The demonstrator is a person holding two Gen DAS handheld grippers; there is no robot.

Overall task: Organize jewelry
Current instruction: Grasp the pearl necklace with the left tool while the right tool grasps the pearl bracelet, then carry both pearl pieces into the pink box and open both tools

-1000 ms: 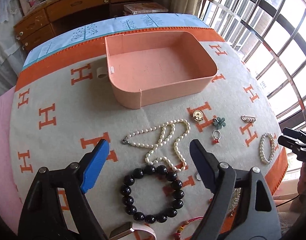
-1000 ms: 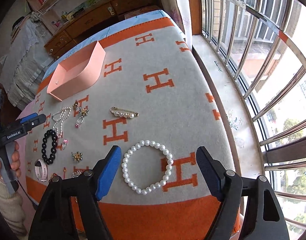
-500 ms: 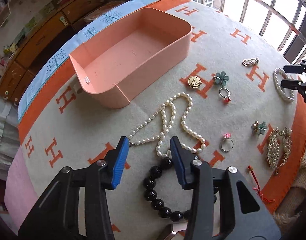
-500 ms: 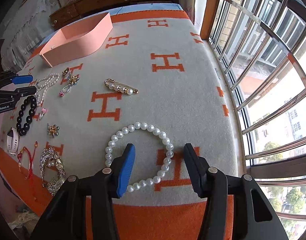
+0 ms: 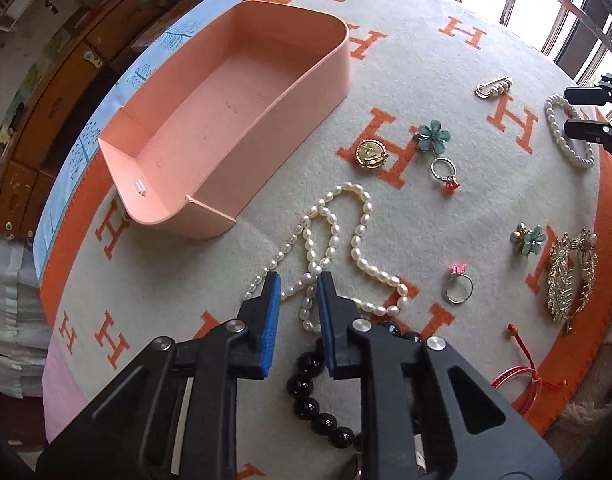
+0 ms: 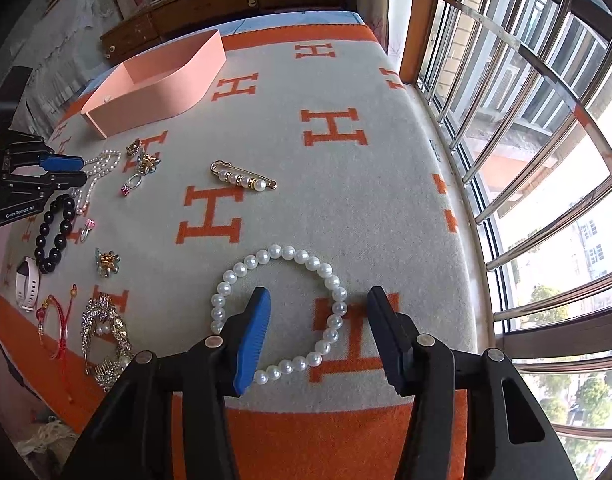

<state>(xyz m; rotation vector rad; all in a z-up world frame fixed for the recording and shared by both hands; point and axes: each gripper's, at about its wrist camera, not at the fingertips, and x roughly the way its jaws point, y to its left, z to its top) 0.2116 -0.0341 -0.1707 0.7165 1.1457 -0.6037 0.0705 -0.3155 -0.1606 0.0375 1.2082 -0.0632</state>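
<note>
A long pearl necklace point(image 5: 338, 236) lies looped on the blanket in front of the empty pink box point(image 5: 225, 120). My left gripper point(image 5: 298, 280) has narrowed around strands of the necklace, with a small gap still between the pads. A black bead bracelet point(image 5: 310, 400) lies under it. My right gripper point(image 6: 318, 304) is open, straddling the right side of a white pearl bracelet point(image 6: 277, 308). The box also shows in the right wrist view point(image 6: 157, 84), as does the left gripper point(image 6: 61, 170).
Loose on the orange-and-grey H blanket: a gold brooch point(image 5: 370, 154), a green flower charm with ring point(image 5: 434, 138), a pink-stone ring point(image 5: 458, 286), a leaf brooch point(image 5: 572, 276), a pearl pin point(image 6: 243, 178), a red cord bracelet point(image 6: 57, 320), a white band point(image 6: 27, 284). Window bars point(image 6: 526, 120) stand right.
My left gripper has moved forward off the black bracelet onto the pearl necklace and closed down around it. My right gripper has lowered over the pearl bracelet's right side and stands wider than half a second ago.
</note>
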